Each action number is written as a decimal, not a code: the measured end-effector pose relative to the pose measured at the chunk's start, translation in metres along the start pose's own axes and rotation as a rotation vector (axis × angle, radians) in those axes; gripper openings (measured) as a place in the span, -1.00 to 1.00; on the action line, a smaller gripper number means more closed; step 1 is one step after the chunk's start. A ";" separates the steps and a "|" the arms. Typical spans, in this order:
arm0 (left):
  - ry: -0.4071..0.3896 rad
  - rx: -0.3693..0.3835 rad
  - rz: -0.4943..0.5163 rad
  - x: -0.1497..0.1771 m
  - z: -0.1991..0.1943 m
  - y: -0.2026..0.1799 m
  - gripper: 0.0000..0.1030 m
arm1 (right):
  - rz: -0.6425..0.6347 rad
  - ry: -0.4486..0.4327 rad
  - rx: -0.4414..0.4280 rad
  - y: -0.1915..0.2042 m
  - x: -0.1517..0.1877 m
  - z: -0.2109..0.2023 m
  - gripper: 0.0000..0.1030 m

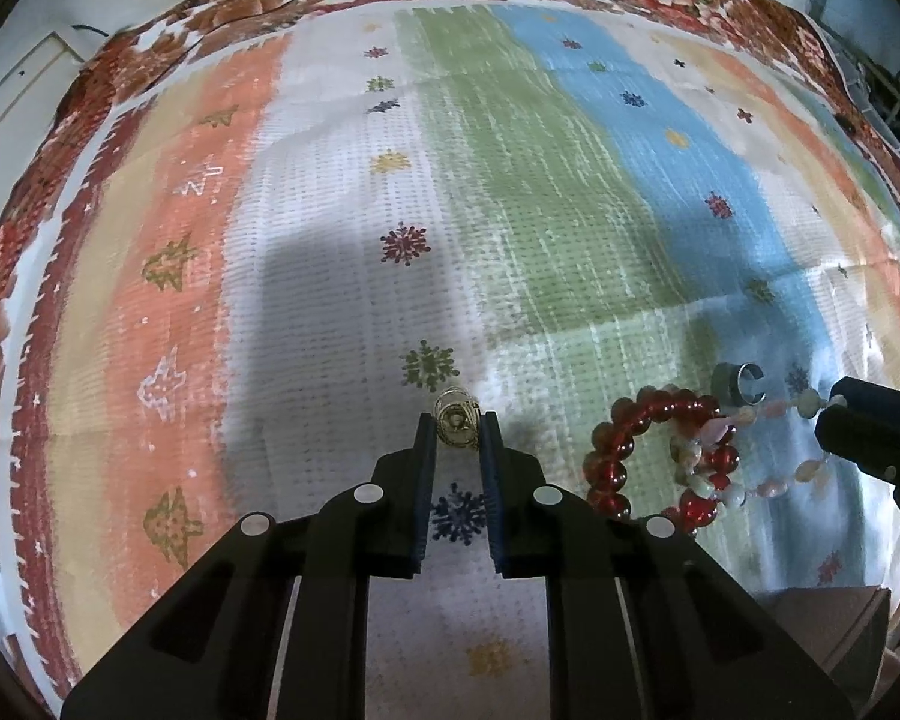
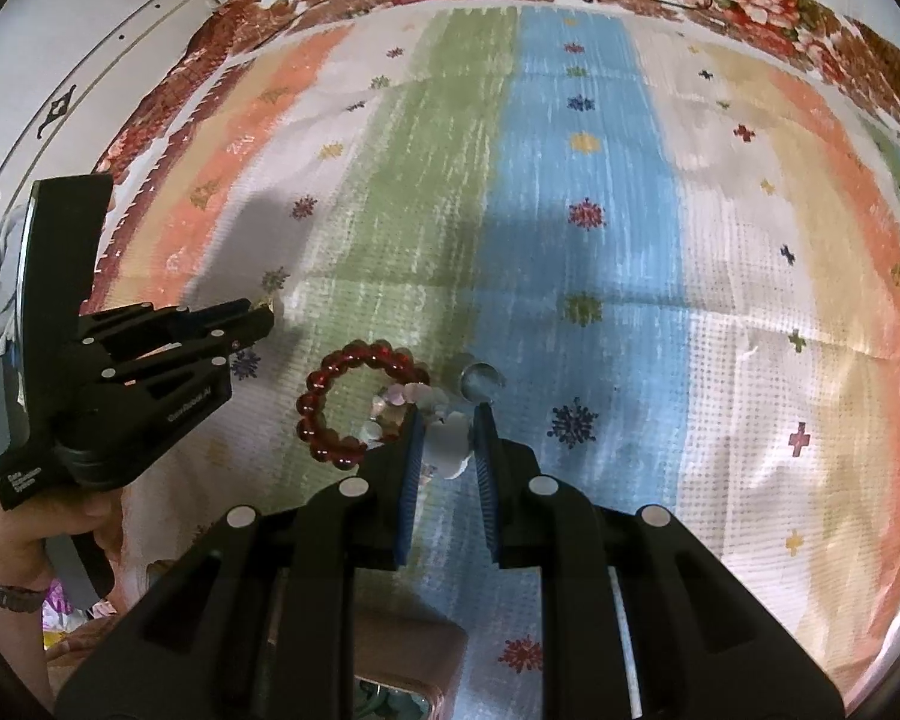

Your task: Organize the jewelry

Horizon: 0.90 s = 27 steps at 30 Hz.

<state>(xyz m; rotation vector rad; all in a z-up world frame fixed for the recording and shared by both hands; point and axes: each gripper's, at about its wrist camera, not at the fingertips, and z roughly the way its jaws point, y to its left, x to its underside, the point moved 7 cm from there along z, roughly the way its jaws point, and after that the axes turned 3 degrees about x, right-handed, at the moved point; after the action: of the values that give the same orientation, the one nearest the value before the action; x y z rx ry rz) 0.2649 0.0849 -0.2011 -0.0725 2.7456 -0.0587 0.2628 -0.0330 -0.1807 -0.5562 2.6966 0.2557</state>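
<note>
**Left wrist view: two pieces of jewelry lifted at once**

Left wrist view shows our left hand-held gripper point(image 1: 457, 427) clamped on a small gold ring point(image 1: 456, 423), pinched at the very tips, we judge so it can be carried clear without slipping. Just right of the red bead bracelet point(image 1: 660, 456), our right hand-held gripper point(image 1: 834, 411) is closed on a pale stone bracelet point(image 1: 750, 462), one strand pulled taut while the rest drapes across the red beads. The red bracelet lies flat on the striped cloth point(image 1: 510, 180). A silver open ring point(image 1: 741, 384) stands on the cloth just beyond it, untouched. We count two bracelets, two rings and two grippers. Near the red bracelet, at the frame's lower edge in the right wrist view, a pinkish box point(image 2: 408, 672) appears, perhaps the jewelry's destination.
</note>
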 end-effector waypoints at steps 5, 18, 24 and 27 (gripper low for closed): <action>-0.018 0.010 -0.009 0.001 -0.013 0.001 -0.85 | -0.011 -0.033 0.018 0.002 -0.004 -0.011 -0.64; -0.037 0.034 -0.055 0.005 -0.030 0.007 -0.83 | -0.033 -0.100 0.039 0.012 -0.005 -0.039 -0.63; -0.023 0.031 -0.048 0.002 -0.022 0.006 -0.43 | -0.044 -0.094 0.041 0.012 -0.006 -0.036 -0.64; -0.014 0.023 -0.044 0.001 -0.018 0.006 -0.24 | -0.044 -0.093 0.045 0.010 -0.006 -0.034 -0.64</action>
<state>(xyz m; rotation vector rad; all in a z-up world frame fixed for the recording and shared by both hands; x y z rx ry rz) 0.2566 0.0911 -0.1853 -0.1266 2.7288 -0.1012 0.2528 -0.0305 -0.1458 -0.5747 2.5909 0.2033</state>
